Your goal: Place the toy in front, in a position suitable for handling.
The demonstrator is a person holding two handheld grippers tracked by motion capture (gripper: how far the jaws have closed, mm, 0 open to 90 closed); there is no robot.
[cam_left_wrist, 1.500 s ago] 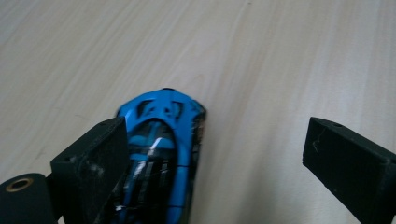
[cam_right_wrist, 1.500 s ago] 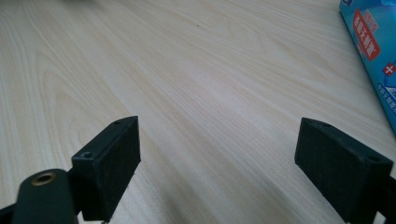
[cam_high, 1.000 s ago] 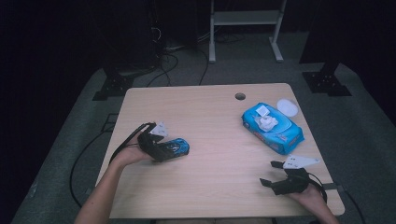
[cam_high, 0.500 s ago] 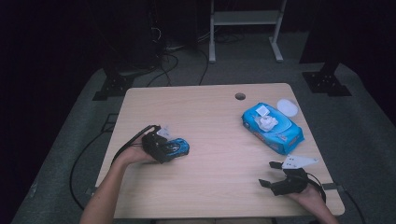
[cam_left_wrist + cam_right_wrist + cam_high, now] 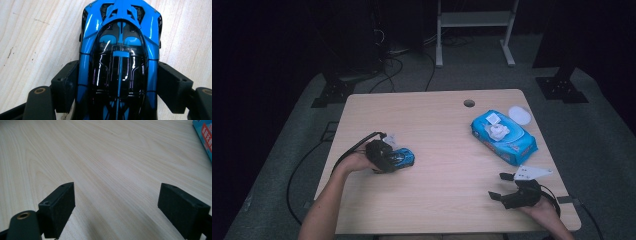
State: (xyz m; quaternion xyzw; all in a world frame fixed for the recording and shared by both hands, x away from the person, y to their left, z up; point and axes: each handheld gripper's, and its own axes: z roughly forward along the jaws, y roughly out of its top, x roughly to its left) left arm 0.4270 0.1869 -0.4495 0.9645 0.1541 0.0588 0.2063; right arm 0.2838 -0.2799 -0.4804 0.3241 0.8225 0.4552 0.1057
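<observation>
The left gripper (image 5: 117, 87) is placed around a glossy blue and black plastic toy car (image 5: 120, 60), near the left edge of the light wooden table (image 5: 437, 150). Its jaws have just been closing, and both black pads (image 5: 65, 82) are now seen against the sides of the car, so the car is judged to be gripped. The car rests on the table and is not lifted yet. The grasp seems done; the lifting and the moving of the car are left.

The right gripper (image 5: 116, 207) is held near the front right corner with its jaws wide apart and nothing between them.

A blue soft pack of wet wipes (image 5: 503, 136) lies near the right edge, with a round white lid (image 5: 519, 115) just beside it. Red writing is printed on the pack, but it cannot be read.
</observation>
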